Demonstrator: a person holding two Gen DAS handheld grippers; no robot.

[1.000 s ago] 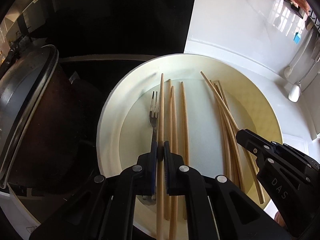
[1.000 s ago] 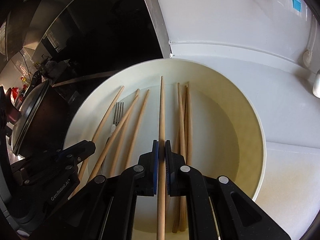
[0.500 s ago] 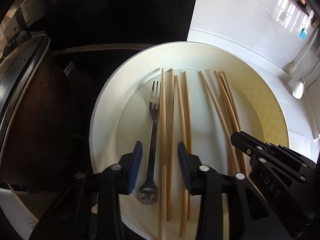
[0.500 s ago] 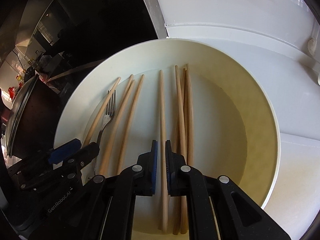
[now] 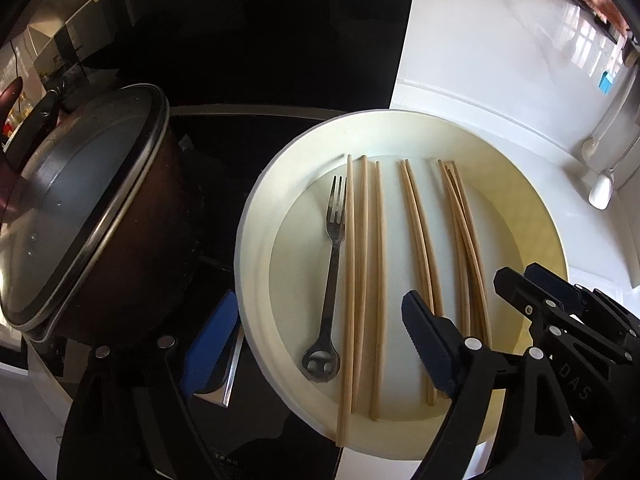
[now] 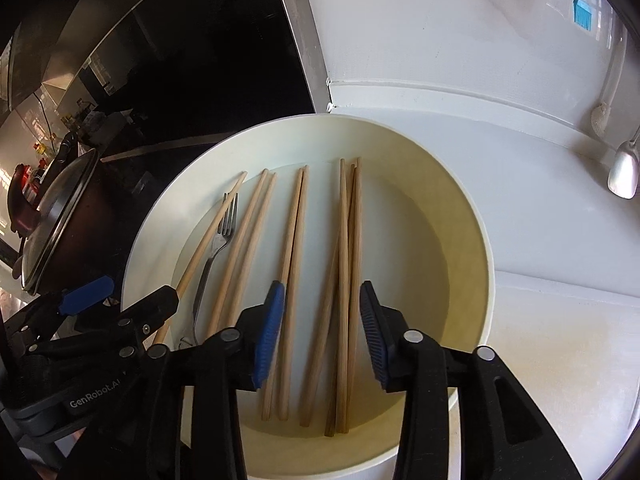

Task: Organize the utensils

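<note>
Two grippers above one plate [image 5: 256, 216], both spread wide, grasping nothing. On the plate: a fork [image 5: 332, 264] at far left, then chopsticks [image 5: 362, 280] in loose lengthwise groups, a trio just beside the fork, a pair [image 6: 294, 264] mid-plate, a crossed bundle [image 6: 346, 280] toward the right. Left gripper [image 5: 318, 344] hung over the near rim, the fork handle and the trio lying in its wide gap, nothing touched. Right gripper [image 6: 322, 338] poised above the bundle's near ends, the pair just inside its left finger. Likely handling: chopsticks light, stiff, smooth, round, prone to rolling or fanning apart if pinched unevenly; best gripped near the thick ends, squarely across. Fork thin, flat, slippery metal, harder to lift off the plate; best taken mid-handle. Beside the plate, a lidded pot [image 5: 80, 216].
</note>
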